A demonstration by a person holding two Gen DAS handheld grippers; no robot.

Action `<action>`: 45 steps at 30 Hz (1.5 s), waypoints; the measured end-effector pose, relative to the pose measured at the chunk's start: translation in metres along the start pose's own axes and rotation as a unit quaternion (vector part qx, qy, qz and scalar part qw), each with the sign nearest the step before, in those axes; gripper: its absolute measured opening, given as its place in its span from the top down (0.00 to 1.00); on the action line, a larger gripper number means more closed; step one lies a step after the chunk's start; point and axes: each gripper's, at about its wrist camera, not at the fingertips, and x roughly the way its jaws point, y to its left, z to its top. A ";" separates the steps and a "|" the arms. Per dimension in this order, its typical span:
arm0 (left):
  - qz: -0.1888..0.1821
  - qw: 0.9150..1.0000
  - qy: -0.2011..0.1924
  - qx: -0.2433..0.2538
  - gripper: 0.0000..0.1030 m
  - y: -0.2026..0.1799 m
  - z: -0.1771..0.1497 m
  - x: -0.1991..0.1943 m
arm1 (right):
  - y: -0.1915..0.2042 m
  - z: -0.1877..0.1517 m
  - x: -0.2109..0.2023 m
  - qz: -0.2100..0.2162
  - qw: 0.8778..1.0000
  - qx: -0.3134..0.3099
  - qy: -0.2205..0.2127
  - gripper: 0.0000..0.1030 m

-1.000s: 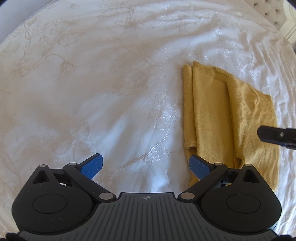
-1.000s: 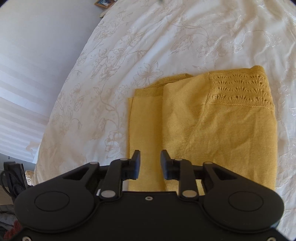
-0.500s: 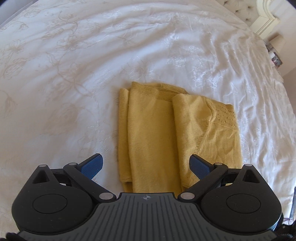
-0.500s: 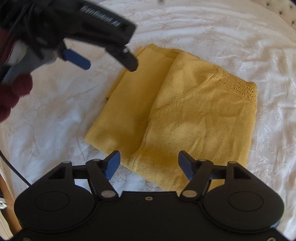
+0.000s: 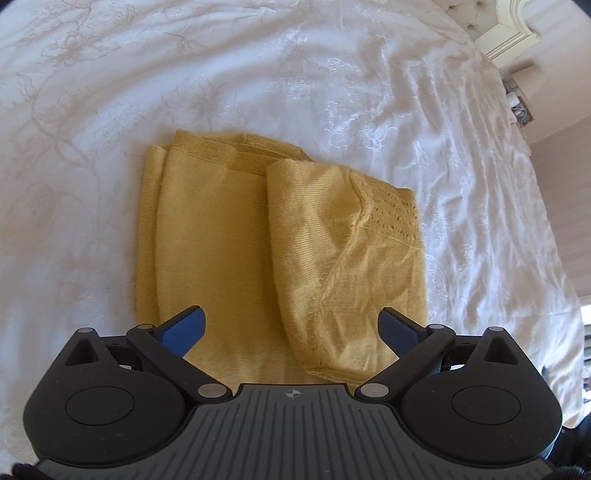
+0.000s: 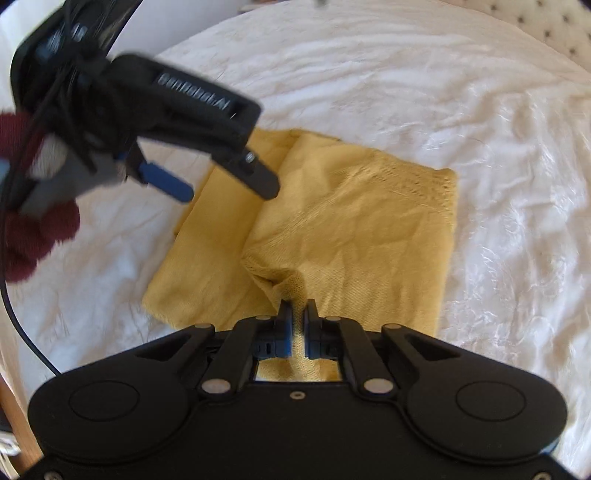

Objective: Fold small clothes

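Note:
A mustard-yellow knit garment (image 5: pixel 266 236) lies folded into a rough rectangle on the white bed, with a sleeve flap laid over its right half. My left gripper (image 5: pixel 291 325) is open and empty, hovering over the garment's near edge. It also shows in the right wrist view (image 6: pixel 221 181), held above the garment's left side. My right gripper (image 6: pixel 298 314) is shut on a pinch of the garment's (image 6: pixel 351 236) near edge, which is lifted into a small peak.
The white embroidered bedspread (image 5: pixel 332 74) surrounds the garment on all sides. A tufted headboard (image 6: pixel 554 22) is at the far right. A nightstand (image 5: pixel 517 92) stands off the bed's far right corner. The bed's left edge and a wooden frame (image 6: pixel 14 424) show.
My right gripper has closed on the garment's near edge and raised it. My left gripper has moved in over the garment, still open.

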 end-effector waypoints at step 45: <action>0.078 0.995 -0.027 0.063 0.80 0.044 0.041 0.010 | 0.083 0.002 0.065 0.129 0.988 -0.033 0.076 0.84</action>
